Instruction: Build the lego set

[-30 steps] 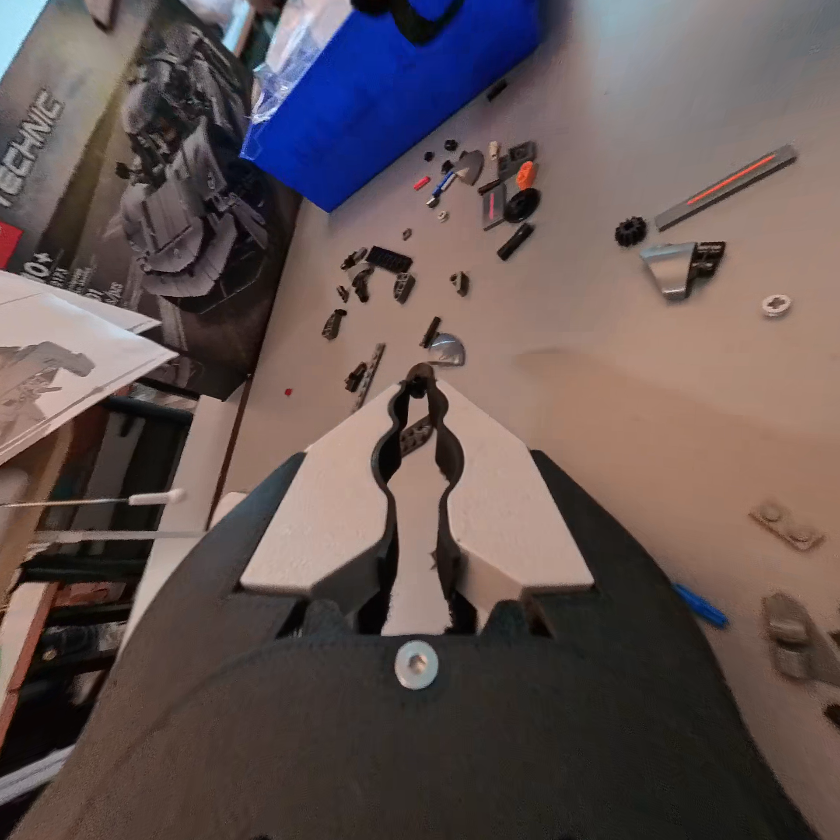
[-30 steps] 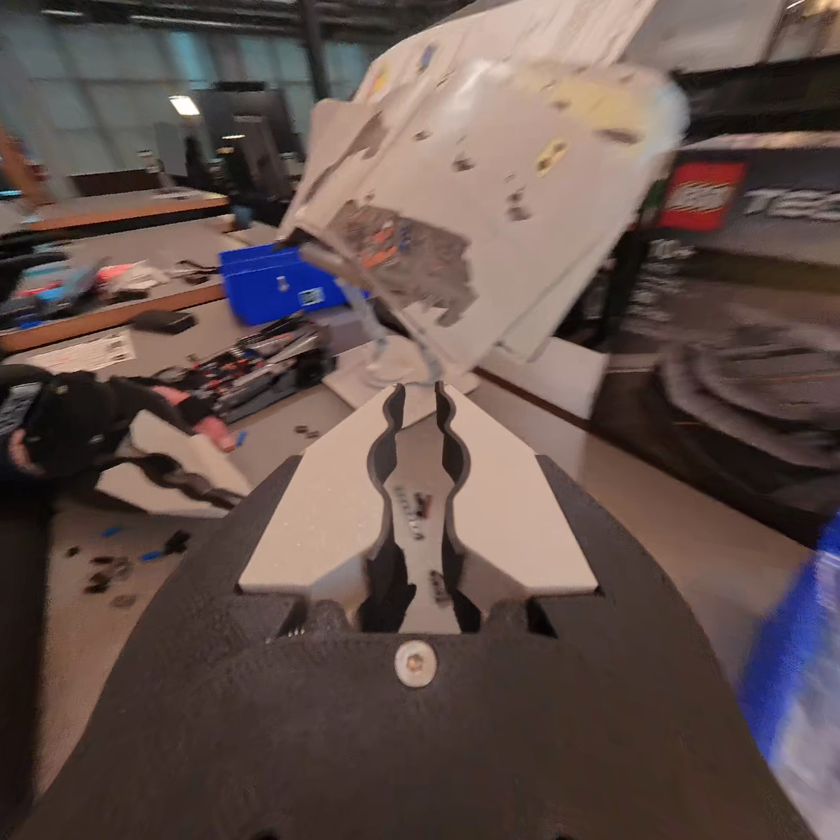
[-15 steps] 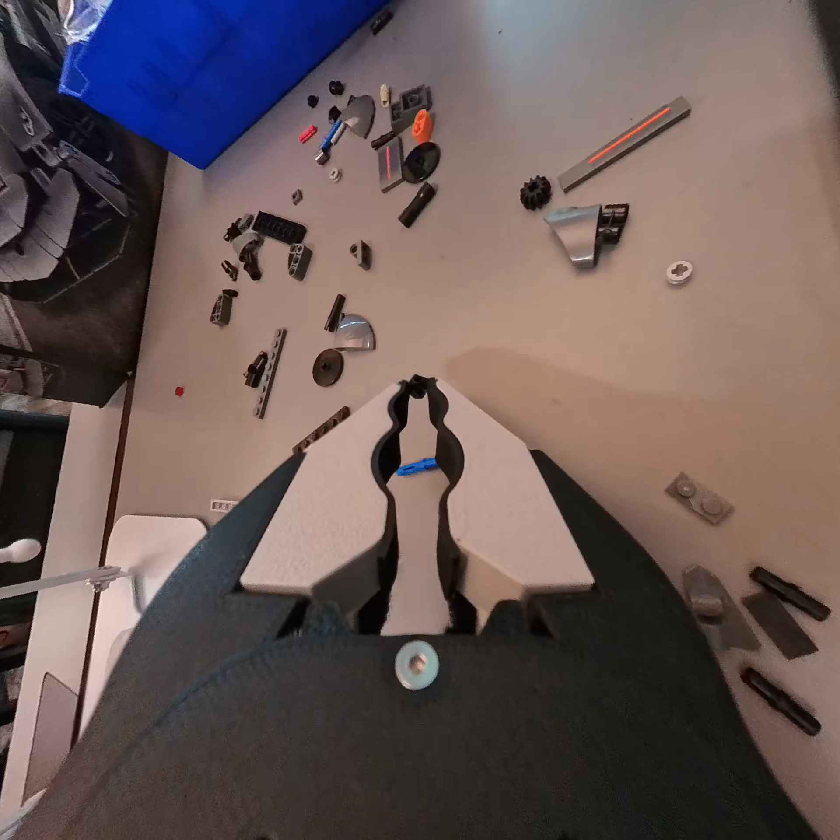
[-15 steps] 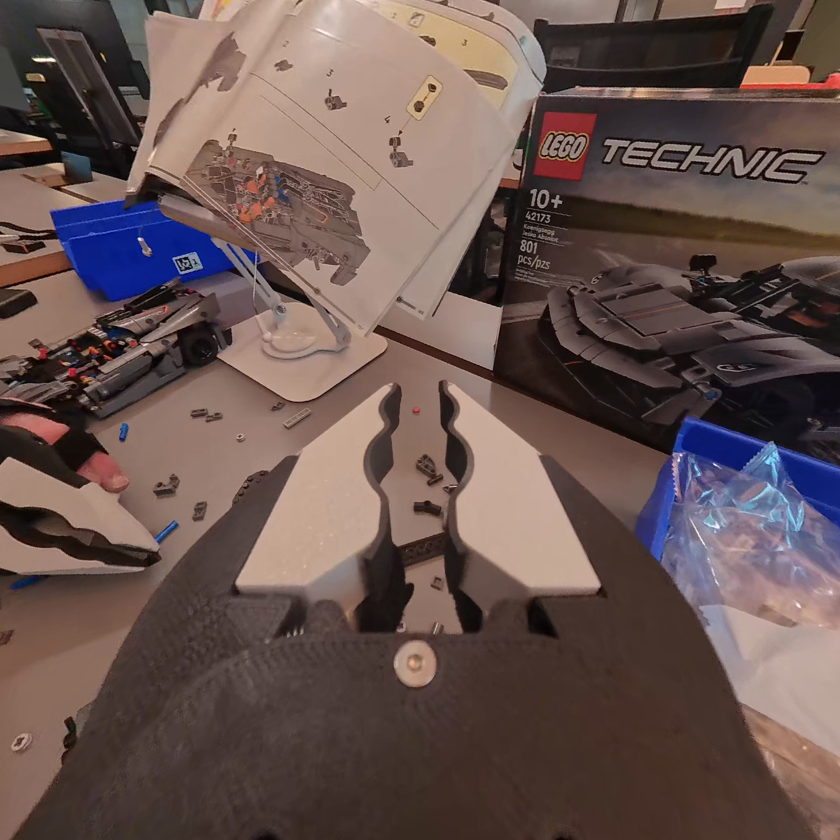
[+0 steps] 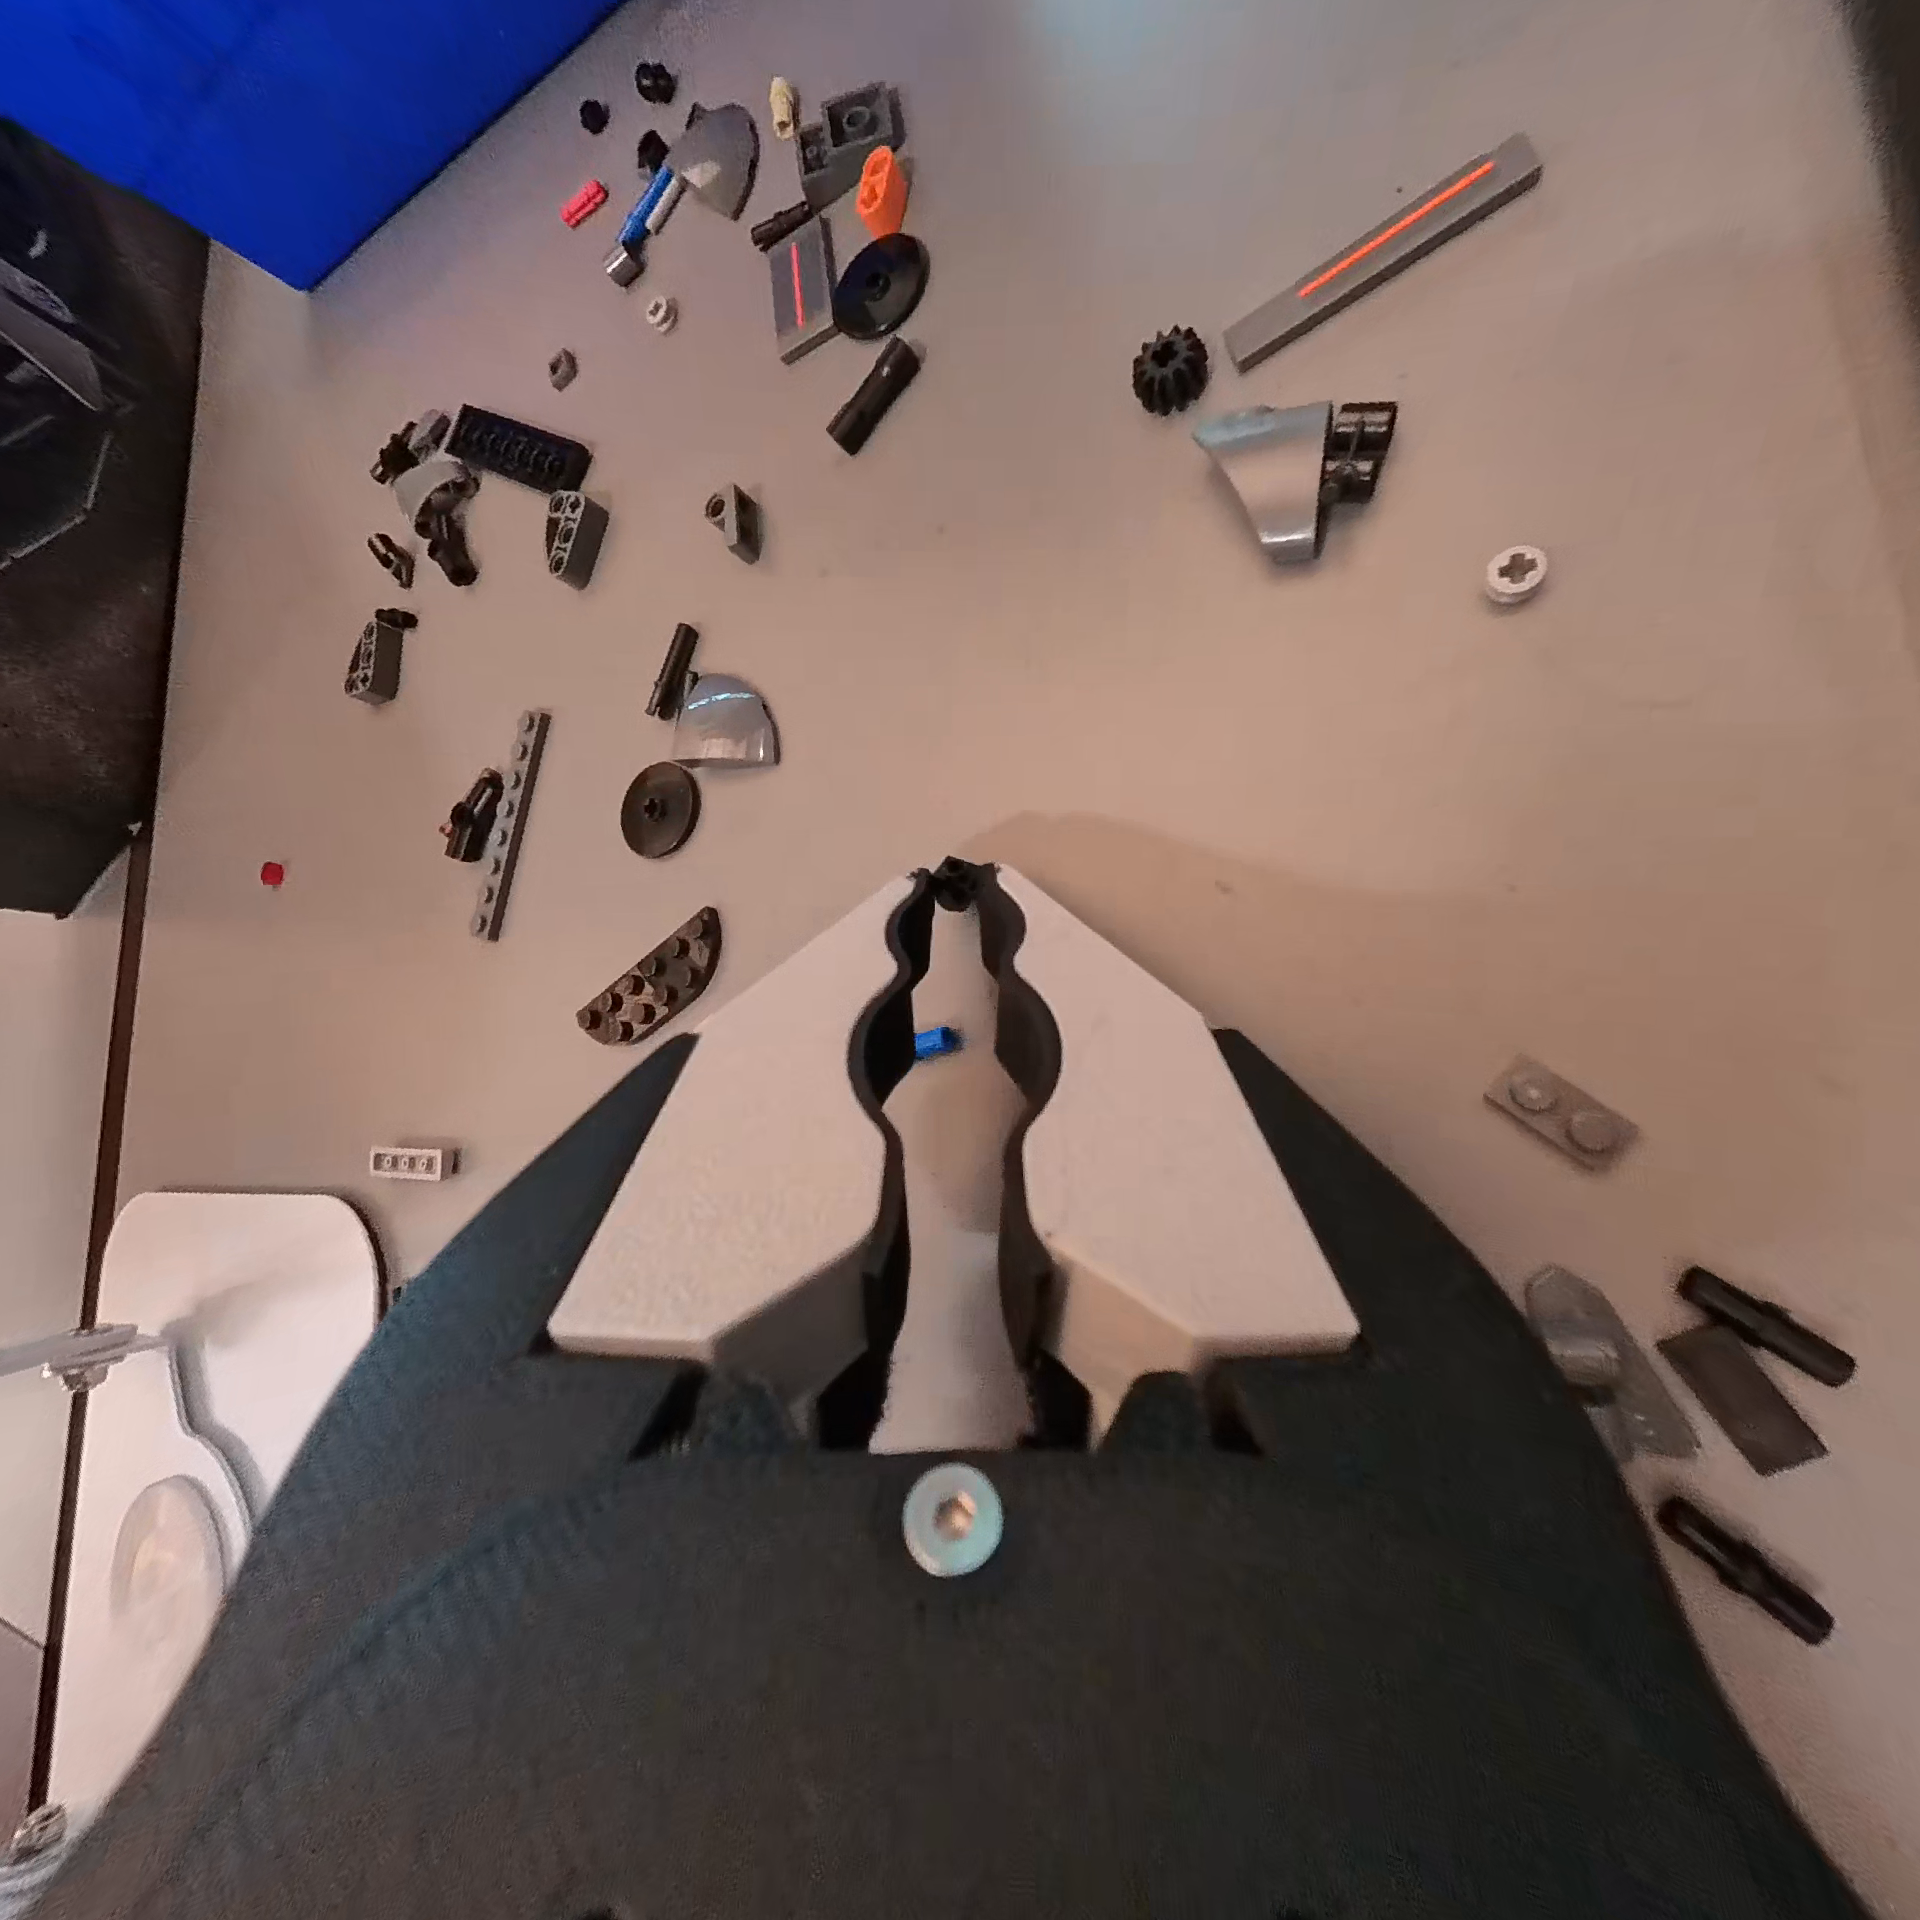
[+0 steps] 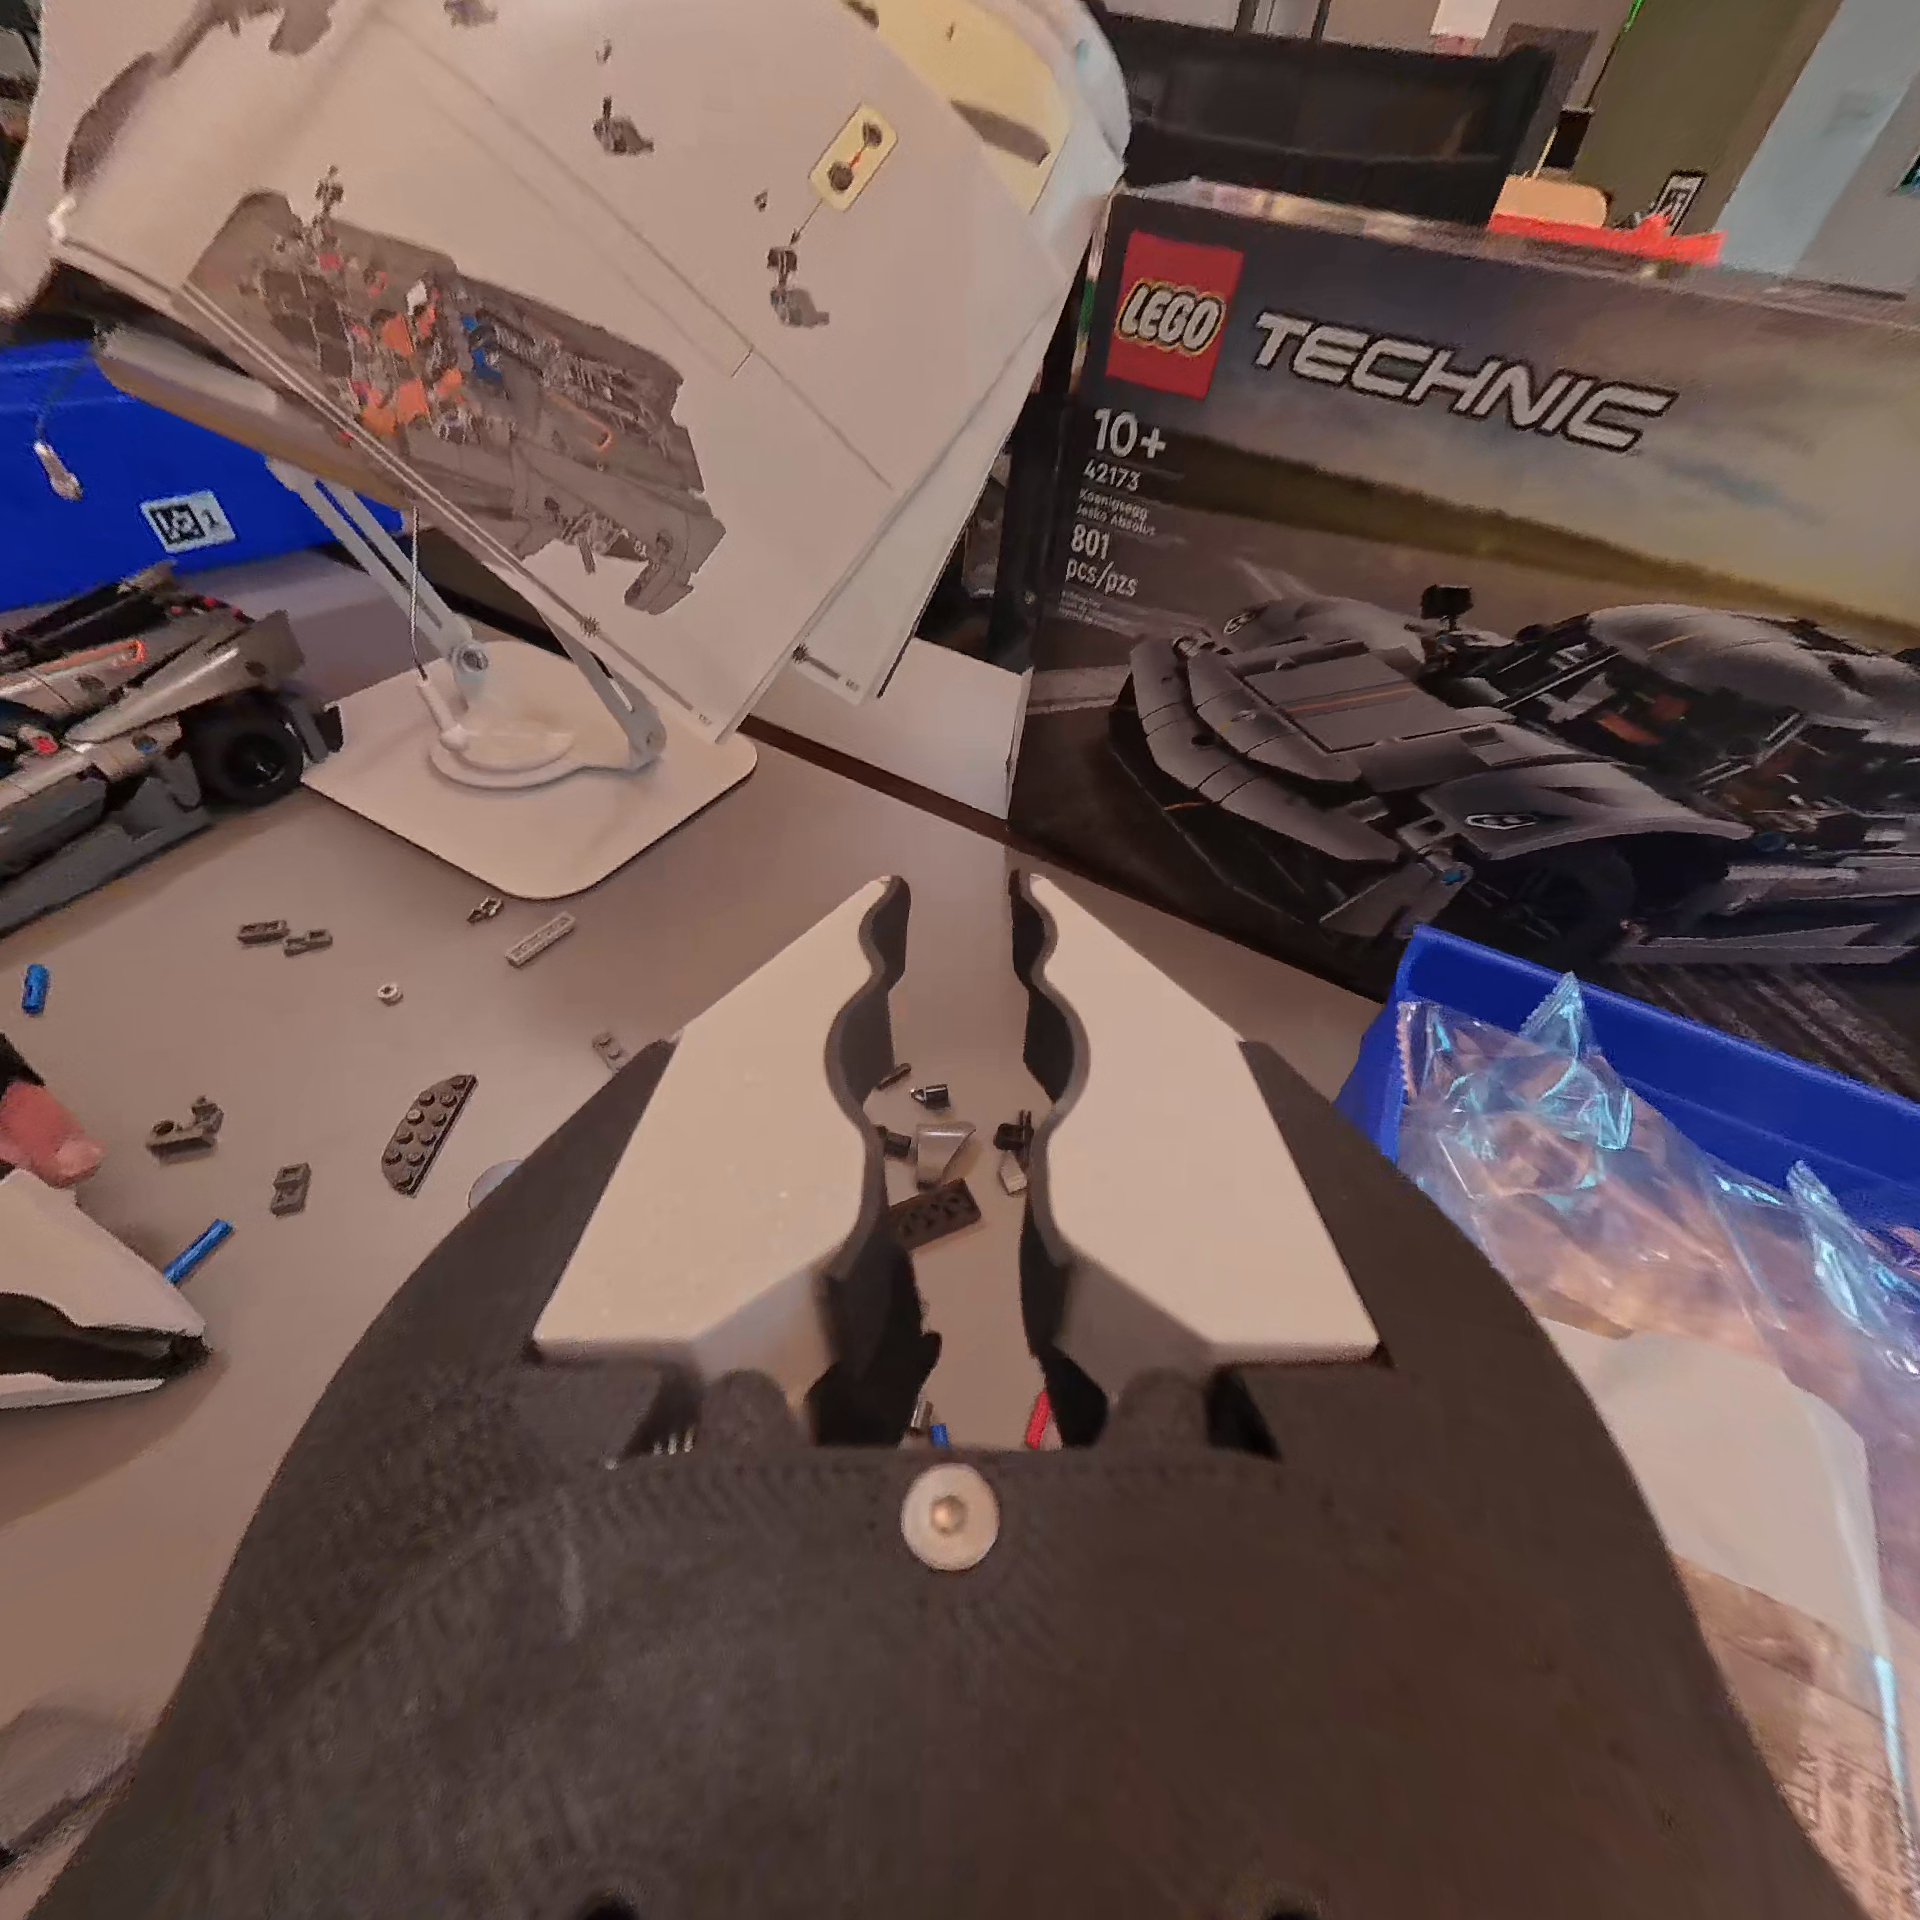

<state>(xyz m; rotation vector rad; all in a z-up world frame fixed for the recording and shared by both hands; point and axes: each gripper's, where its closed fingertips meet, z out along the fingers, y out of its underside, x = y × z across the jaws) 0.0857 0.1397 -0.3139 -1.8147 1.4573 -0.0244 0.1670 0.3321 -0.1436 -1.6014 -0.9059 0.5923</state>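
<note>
The left tool points steeply down at the table, its jaws pinched together on a small black piece held at the very tips, above the surface. Below it, seen through the gap between the fingers, a short blue pin lies on the table. Loose parts spread ahead of it: a dark half-round plate just to its left, a black disc, a thin grey studded strip, a black gear and a long grey tile with an orange line farther off. The right tool is held lower and nearly level, aimed across the table toward the set's box, with its jaws standing apart and nothing between them; small dark pieces lie on the table beneath the gap. The instruction booklet rests open on a white stand to the left, and the partly built car sits beyond it at the left edge. A blue bin with clear plastic bags lies to the right.
</note>
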